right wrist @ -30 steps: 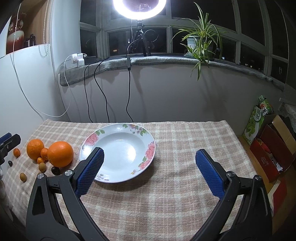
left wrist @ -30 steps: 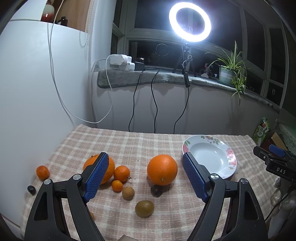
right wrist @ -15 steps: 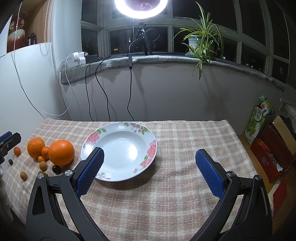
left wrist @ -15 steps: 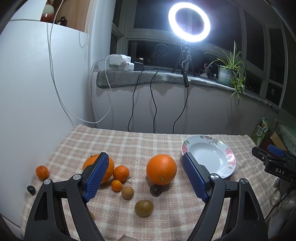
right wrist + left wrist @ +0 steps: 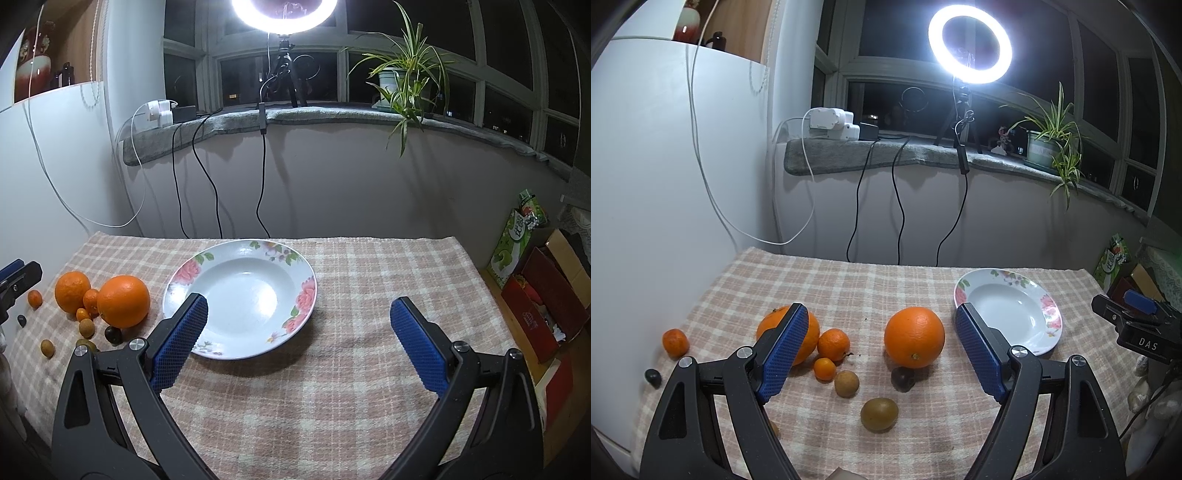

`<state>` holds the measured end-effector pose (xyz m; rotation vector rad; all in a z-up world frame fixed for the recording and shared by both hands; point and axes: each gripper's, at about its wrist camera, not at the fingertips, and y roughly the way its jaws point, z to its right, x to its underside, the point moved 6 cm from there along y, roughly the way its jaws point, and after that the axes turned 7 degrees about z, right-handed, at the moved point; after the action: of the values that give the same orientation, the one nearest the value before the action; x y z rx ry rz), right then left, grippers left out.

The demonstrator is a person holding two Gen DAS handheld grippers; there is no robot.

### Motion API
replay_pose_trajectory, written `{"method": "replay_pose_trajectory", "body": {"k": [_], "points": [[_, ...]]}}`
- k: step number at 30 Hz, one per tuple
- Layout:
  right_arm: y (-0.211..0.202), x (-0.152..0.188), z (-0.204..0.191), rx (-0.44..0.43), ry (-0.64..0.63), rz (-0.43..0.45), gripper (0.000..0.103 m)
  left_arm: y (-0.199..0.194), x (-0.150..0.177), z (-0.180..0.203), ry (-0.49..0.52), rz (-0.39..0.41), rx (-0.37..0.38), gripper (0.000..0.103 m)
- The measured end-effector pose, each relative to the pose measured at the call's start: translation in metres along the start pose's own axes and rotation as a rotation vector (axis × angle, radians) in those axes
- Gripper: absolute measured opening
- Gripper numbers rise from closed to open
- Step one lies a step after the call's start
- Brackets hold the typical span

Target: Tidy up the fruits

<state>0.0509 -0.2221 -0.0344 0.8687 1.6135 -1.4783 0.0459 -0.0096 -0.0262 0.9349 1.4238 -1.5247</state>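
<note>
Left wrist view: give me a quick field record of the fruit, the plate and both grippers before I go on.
surface: pink checked tablecloth
plate: white floral-rimmed plate, holding nothing, at the right of the cloth
nearest target: large round orange, on the cloth, framed between the open blue pads
other fruit: second large orange, three small mandarins, brown and dark small fruits, all on the cloth
left gripper: open, holding nothing
right gripper: open, holding nothing, near the plate
fruit on plate: none
</note>
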Motion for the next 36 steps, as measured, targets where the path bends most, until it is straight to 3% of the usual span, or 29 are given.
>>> {"method": "replay_pose_trajectory", "body": {"k": [9, 21, 28, 36], "points": [[0.002, 0.001, -0.004, -0.012, -0.010, -0.008, 0.101, 0.001, 0.004, -0.006, -0.008, -0.011, -0.009, 0.082], [0.013, 0.004, -0.021, -0.119, -0.022, -0.045, 0.101, 0.002, 0.025, -0.025, -0.024, -0.054, -0.034, 0.082], [0.027, 0.003, -0.047, -0.272, -0.038, -0.095, 0.101, 0.007, 0.041, -0.036, -0.070, -0.104, -0.011, 0.081], [0.050, -0.003, -0.093, -0.448, -0.117, -0.160, 0.101, 0.018, 0.052, -0.019, -0.085, -0.147, 0.068, 0.078]]}}
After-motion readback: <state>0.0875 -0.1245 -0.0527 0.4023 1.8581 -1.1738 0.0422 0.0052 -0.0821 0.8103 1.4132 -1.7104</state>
